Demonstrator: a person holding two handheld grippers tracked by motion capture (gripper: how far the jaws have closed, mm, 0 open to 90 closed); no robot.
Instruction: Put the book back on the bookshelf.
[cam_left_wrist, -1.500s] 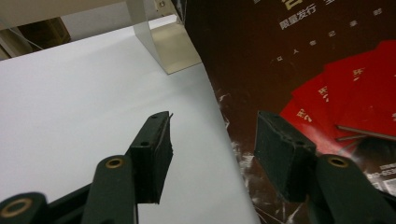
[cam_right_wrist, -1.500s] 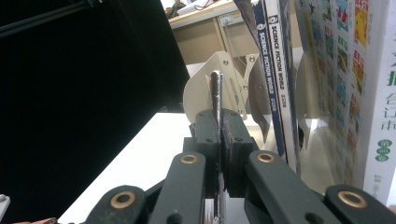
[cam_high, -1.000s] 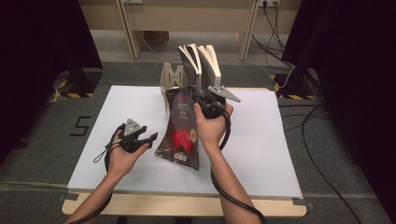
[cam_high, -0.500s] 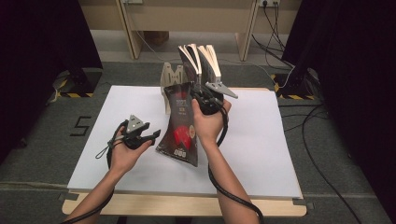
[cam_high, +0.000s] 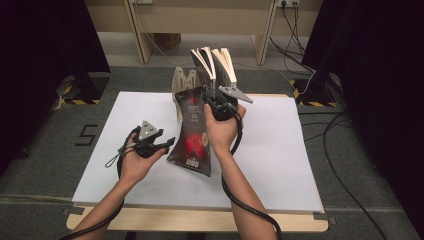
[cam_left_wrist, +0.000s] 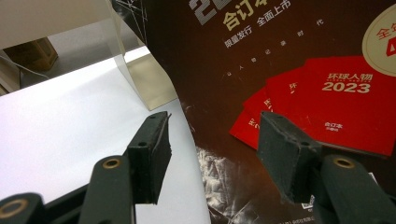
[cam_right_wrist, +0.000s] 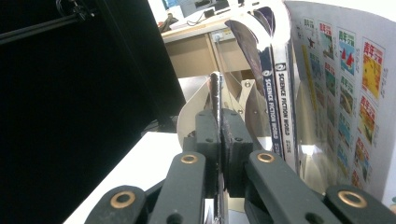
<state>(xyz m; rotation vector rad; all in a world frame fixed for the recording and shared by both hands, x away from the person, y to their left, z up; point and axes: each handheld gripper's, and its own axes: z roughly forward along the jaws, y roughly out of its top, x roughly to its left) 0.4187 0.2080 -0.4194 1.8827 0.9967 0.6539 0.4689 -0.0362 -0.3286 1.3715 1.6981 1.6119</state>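
Meanwhile right gripper (cam_high: 216, 102) fingers clamp the dark magazine (cam_high: 192, 135); left gripper (cam_high: 162, 145) fingers spread beside it

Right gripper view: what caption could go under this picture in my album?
Right gripper, jaws shut on a dark magazine's edge, beside upright magazines.

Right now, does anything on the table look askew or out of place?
Yes. The dark magazine hangs tilted, its lower corner on the white sheet, pinched at its top edge by the right hand-held gripper. The magazines in the rack behind lean and splay open.
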